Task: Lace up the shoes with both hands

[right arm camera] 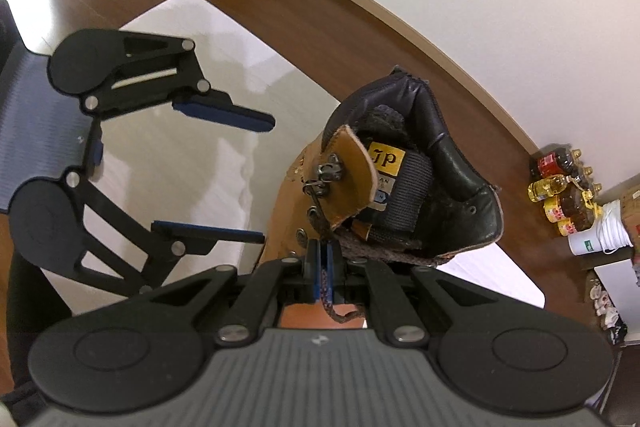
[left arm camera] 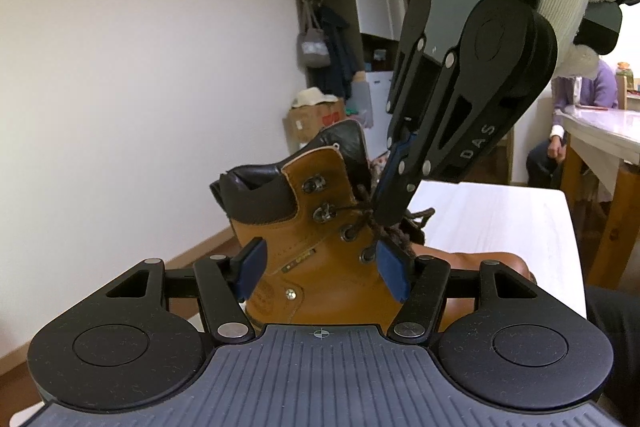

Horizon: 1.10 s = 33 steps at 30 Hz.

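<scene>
Tan boot [left arm camera: 320,227] upright on white tabletop [left arm camera: 500,223], wall close behind, bottles [right arm camera: 560,187] on floor beyond. Right gripper [right arm camera: 324,259] angled steeply down at the eyelets — fingers pinched tight on brown lace [right arm camera: 328,291]. Left gripper [left arm camera: 320,267] nearly level, fingers wide, flanking the boot's side — not touching.

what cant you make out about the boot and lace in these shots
- Boot toe and sole: left wrist view, hidden behind the left tongs body.
- Lace route through the lower eyelets: right wrist view, covered by the shut right tongs.
- Tongue label: right wrist view, partly hidden by the leather flap.
</scene>
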{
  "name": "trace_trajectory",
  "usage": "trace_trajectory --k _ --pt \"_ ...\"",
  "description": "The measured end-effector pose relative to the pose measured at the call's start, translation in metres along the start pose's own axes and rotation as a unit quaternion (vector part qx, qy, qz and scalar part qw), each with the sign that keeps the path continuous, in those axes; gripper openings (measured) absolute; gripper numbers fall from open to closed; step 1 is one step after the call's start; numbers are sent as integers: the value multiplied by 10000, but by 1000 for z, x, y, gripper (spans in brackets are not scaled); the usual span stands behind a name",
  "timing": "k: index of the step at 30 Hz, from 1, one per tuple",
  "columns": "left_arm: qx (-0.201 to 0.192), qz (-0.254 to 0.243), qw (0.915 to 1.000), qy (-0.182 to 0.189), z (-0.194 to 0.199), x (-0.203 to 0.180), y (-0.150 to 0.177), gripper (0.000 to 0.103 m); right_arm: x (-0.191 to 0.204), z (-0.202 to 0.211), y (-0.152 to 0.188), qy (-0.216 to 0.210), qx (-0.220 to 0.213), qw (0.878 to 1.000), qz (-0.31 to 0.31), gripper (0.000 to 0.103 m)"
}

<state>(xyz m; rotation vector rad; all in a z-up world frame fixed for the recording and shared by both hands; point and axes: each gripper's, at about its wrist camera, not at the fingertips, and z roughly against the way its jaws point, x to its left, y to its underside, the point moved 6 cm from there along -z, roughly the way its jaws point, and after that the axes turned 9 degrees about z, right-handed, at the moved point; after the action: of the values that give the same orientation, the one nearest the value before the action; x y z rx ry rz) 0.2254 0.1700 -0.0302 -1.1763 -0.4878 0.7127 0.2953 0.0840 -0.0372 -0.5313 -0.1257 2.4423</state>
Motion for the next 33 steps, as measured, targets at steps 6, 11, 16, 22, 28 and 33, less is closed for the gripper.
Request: trace_trajectory --k 6,11,16,22,28,33 --pt "-21 23 10000 -10 2 2 2 66 2 6 -3 126 -102 9998 70 4" --pt "20 61 10000 -9 -1 2 6 67 6 14 -3 99 -225 9996 144 4" --pt "60 63 10000 17 -4 -2 9 67 8 17 -2 88 -334 9992 195 4" --pt "89 5 10000 17 -6 -4 9 67 8 22 0 30 -470 9987 174 4" --pt "88 35 10000 3 -8 -4 9 67 7 30 -4 -37 -780 9968 155 4" --pt "74 47 10000 14 -10 -4 9 67 9 19 -3 -4 -703 9971 275 4"
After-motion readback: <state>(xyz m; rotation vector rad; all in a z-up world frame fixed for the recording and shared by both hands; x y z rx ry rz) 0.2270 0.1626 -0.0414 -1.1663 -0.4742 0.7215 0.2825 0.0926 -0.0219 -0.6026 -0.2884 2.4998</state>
